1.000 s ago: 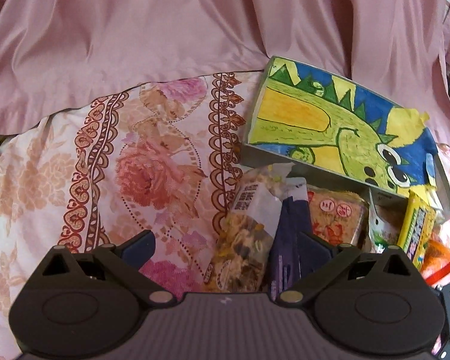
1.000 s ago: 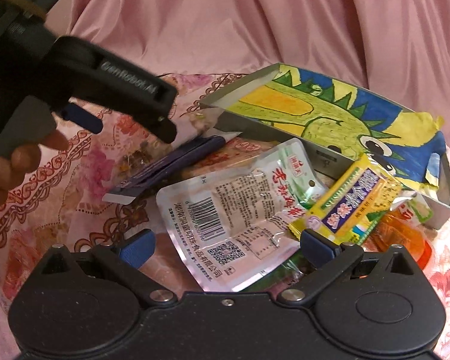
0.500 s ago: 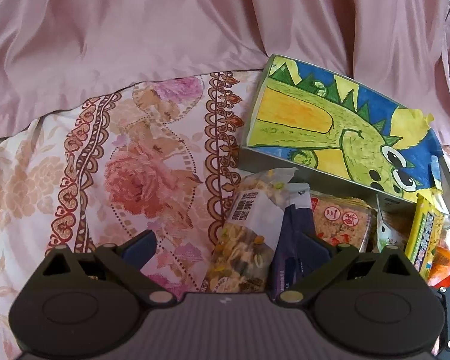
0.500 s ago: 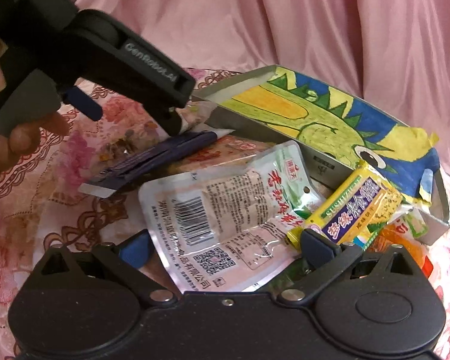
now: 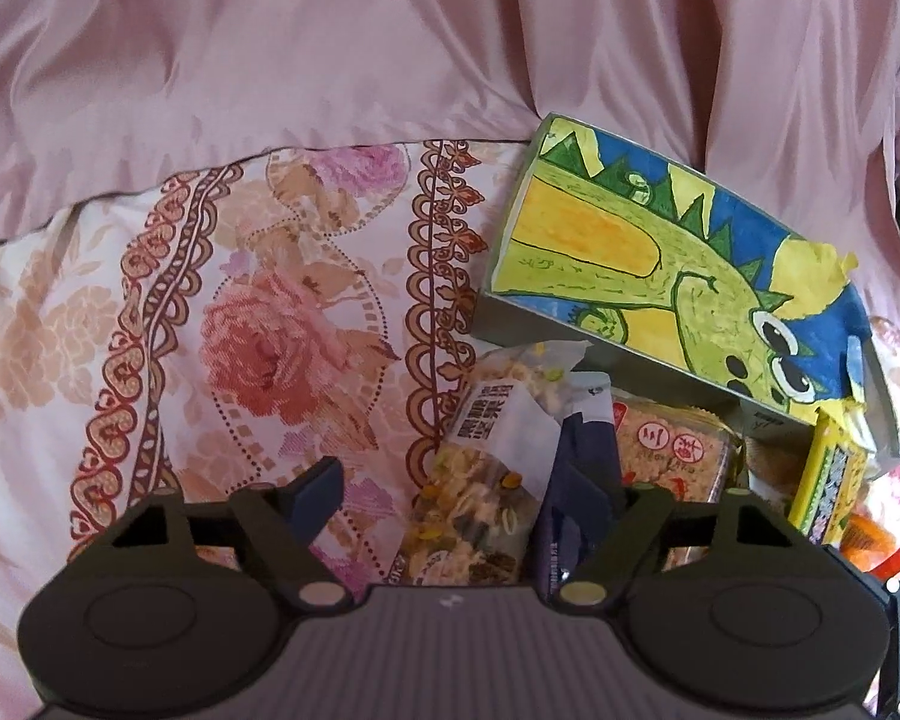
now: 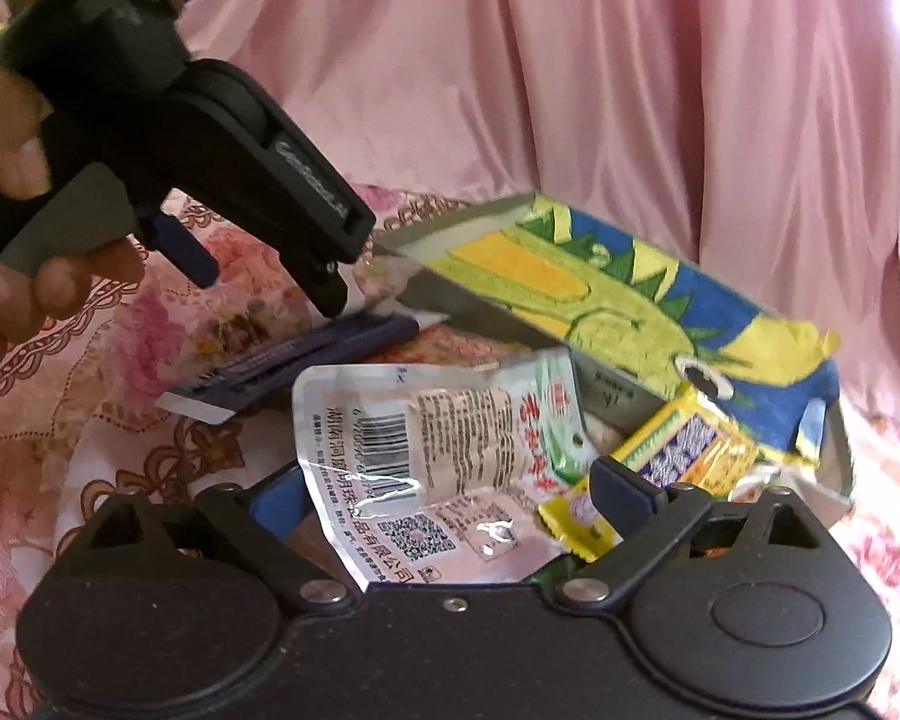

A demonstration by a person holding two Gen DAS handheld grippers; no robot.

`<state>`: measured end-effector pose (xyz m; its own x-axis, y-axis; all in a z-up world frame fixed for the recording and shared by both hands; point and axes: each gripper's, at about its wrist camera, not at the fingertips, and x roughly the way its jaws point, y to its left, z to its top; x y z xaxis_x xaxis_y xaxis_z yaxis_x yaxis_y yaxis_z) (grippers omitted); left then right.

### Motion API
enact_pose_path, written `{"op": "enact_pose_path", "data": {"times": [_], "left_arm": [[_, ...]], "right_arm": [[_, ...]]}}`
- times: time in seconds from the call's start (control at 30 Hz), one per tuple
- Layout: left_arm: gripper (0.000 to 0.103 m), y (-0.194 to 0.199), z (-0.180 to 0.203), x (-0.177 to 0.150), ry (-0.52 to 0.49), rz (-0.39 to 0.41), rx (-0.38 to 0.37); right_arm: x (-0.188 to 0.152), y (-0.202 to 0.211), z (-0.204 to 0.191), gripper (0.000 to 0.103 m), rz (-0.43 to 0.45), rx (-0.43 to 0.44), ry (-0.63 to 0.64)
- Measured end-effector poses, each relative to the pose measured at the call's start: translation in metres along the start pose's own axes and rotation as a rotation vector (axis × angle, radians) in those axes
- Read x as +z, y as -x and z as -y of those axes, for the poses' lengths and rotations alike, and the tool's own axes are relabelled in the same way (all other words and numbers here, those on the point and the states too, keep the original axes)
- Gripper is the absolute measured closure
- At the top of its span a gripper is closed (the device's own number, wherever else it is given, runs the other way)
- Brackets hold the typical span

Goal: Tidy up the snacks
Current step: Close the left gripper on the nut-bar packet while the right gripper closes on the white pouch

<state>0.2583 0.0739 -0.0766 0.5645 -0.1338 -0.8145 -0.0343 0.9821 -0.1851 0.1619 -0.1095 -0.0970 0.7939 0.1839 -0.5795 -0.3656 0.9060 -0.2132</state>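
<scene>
Snack packets lie heaped on a floral bedspread in front of a grey box [image 5: 540, 330] [image 6: 480, 306] lined with a green dinosaur drawing. My left gripper [image 5: 453, 483] [image 6: 264, 282] is closing. A clear nut-mix packet [image 5: 486, 480] and a dark purple packet [image 5: 570, 480] [image 6: 306, 354] sit between its fingers, and the left pad stands clear of them. My right gripper [image 6: 453, 495] is closing on a white packet with a barcode [image 6: 426, 450], which bows upward between the pads. A yellow packet [image 6: 684, 450] [image 5: 828, 492] leans beside the right finger.
A cracker packet with red print [image 5: 672, 450] and an orange item [image 5: 870, 540] lie against the box. A person's hand [image 6: 6, 138] holds the left gripper. Pink draped cloth [image 5: 390, 60] rises behind. Bare floral bedspread [image 5: 240, 330] stretches to the left.
The left gripper's fingers have drawn closer together around the nut and purple packets. The white packet, flat before, has buckled up between the right gripper's fingers. Neither hand has shifted much.
</scene>
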Motion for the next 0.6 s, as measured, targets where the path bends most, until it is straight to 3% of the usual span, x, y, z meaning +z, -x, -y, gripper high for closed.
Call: {"op": "enact_pose_path", "data": {"times": [0.33,0.6], "left_arm": [[0.049,-0.007,0.003,-0.002,-0.016,-0.012,-0.068],[0.052,-0.005,-0.004,-0.001,0.028,-0.046,-0.093]], "right_arm": [[-0.001,-0.001,-0.004,0.014,-0.005,0.014,0.002],[0.001,0.008,-0.009,0.023,0.0,0.035,0.007]]}}
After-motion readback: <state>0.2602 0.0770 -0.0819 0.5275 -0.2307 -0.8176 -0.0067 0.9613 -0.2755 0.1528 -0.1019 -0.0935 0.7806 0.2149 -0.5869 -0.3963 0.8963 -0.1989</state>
